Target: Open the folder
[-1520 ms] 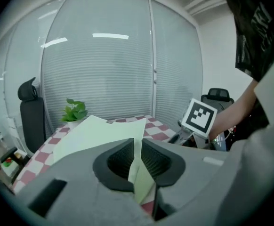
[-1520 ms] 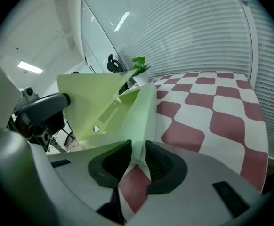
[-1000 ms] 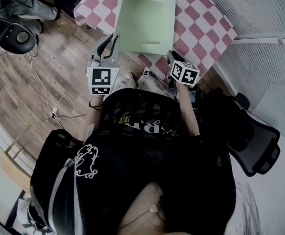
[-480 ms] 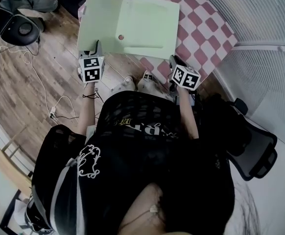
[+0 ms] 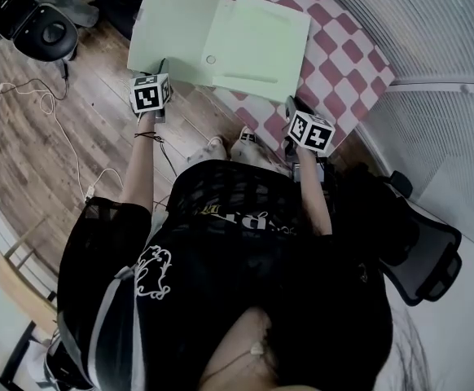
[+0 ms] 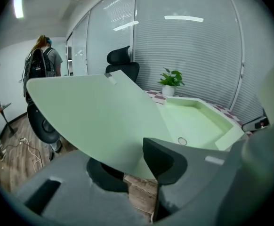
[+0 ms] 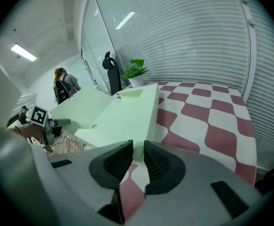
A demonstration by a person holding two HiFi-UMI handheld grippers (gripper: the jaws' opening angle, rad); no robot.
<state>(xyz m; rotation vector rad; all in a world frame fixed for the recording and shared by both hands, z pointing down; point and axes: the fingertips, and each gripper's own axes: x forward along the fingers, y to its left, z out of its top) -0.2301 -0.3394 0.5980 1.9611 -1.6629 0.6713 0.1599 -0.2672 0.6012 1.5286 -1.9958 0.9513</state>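
The light green folder lies open on the checked table. Its back panel rests flat, and its cover is spread to the left, past the table's edge over the floor. My left gripper is at the cover's near edge. In the left gripper view the cover runs between the jaws, which are opening and show a gap. My right gripper is shut with only a slit, its tips at the near corner of the back panel.
A small potted plant stands at the table's far end. Office chairs stand at the left and the right. Cables trail over the wooden floor. A person with a backpack stands far off.
The cover has swung from nearly closed over to the left and down, with my left gripper moving left along with it. The right gripper has stayed put.
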